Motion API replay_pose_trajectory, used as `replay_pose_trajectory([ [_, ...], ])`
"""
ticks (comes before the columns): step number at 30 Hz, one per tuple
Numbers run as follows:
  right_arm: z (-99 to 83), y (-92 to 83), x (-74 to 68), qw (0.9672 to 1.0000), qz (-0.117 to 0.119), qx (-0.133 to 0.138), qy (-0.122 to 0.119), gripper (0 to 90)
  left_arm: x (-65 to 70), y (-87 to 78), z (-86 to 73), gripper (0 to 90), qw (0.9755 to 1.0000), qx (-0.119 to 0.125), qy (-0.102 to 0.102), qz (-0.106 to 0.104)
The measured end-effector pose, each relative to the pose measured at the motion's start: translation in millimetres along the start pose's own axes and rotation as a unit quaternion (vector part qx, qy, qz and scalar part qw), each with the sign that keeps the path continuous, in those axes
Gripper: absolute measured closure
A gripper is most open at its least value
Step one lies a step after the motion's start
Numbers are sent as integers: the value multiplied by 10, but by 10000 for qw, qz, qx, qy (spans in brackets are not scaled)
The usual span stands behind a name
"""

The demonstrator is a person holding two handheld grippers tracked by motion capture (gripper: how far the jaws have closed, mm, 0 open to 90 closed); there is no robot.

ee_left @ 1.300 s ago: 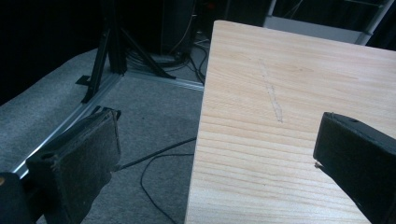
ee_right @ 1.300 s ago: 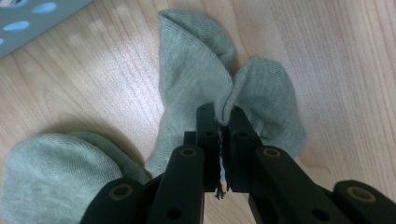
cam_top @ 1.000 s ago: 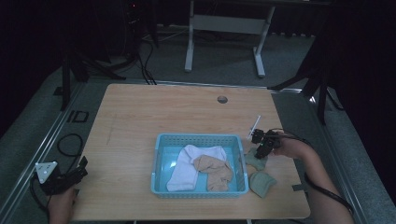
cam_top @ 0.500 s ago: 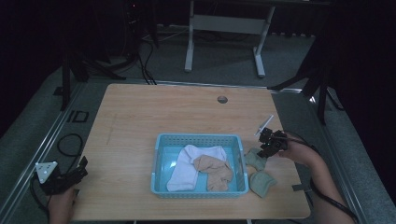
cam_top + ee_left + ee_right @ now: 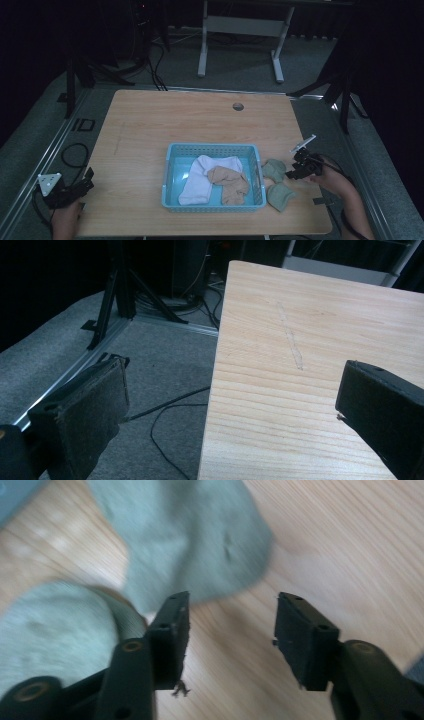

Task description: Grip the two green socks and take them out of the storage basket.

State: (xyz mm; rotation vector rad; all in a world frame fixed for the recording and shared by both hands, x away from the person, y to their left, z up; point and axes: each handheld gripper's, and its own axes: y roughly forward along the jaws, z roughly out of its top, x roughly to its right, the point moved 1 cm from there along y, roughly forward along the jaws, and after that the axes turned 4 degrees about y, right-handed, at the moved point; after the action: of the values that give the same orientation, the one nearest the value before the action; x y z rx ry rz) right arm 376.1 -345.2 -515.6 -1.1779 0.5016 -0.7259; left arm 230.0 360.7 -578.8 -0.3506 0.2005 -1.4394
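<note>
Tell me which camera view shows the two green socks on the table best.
The high view: both green socks lie whole on the table, right of the blue basket, just off the right gripper. The right gripper view shows them close but blurred and cropped. The left gripper view looks at bare tabletop instead.

The left gripper (image 5: 84,181) is black, with a pale grey three-cornered plate (image 5: 48,182) on top, dotted with small dark holes, and a black cable (image 5: 70,155) looping off it over the floor. Its two jaws are broad, flat black blocks; the pad (image 5: 90,412) on one has a rough, felt-like grey-black face with frayed edges.

The right gripper (image 5: 294,171) is black too, and carries a thin white bar (image 5: 302,144) on its top. Its jaws are squared black blocks with small round holes, mounted on rounded black arms with brass-coloured screw bushings (image 5: 31,692). The forearms are bare, without sleeves.
</note>
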Motion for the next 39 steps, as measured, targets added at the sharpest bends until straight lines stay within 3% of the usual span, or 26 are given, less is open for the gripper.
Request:
replay_pose_trajectory([
  [3, -124, -15, 49, 9993, -168, 151, 301, 381, -1, 1, 0, 7, 10000, -5, -5, -1],
  [7, -243, -46, 127, 9946, -443, 459, 815, 275, 0, 1, 0, 7, 10000, -2, -6, 3],
  [11, -358, -65, 187, 9835, -706, 948, 1372, 210, -1, 3, 1, 7, 10000, -7, -18, 1],
  [13, -412, -63, 210, 9753, -820, 1237, 1634, 164, -2, 2, 0, 7, 10000, -4, -18, 0],
  [14, -446, -50, 218, 9730, -778, 1323, 1726, 110, -2, 1, 0, 7, 10000, -4, -21, -3],
  [16, -500, -15, 225, 9685, -833, 1402, 1883, 109, -3, 1, 0, 7, 10000, -4, -20, -7],
  [17, -536, 19, 235, 9646, -866, 1469, 2013, 108, -3, 2, 0, 7, 10000, -3, -22, -7],
  [19, -588, 59, 235, 9610, -914, 1505, 2134, 108, -3, 2, 0, 7, 10000, -4, -30, -6],
  [24, -708, 138, 190, 9446, -1094, 2031, 2334, 108, -4, 4, 1, 7, 10000, -12, -29, -12],
  [26, -741, 163, 174, 9422, -1102, 2062, 2402, 108, -3, 1, 0, 7, 10000, -2, -21, -6],
  [30, -797, 178, 85, 9288, -1273, 2445, 2475, 109, -3, 3, 0, 7, 10000, -6, -27, -9],
  [35, -841, 178, -28, 9075, -1644, 2975, 2467, 108, -3, -1, 0, 7, 10000, 1, -10, -17],
  [36, -841, 178, -28, 9075, -1644, 2975, 2467, 108, -3, -1, 0, 7, 10000, 1, -10, -17],
  [37, -886, 144, -53, 8933, -1782, 3267, 2522, 108, -3, -1, 0, 7, 10000, 1, -11, -18],
  [39, -931, 124, -52, 8832, -1766, 3476, 2606, 109, -3, -1, -1, 7, 10000, 5, -18, -21],
])
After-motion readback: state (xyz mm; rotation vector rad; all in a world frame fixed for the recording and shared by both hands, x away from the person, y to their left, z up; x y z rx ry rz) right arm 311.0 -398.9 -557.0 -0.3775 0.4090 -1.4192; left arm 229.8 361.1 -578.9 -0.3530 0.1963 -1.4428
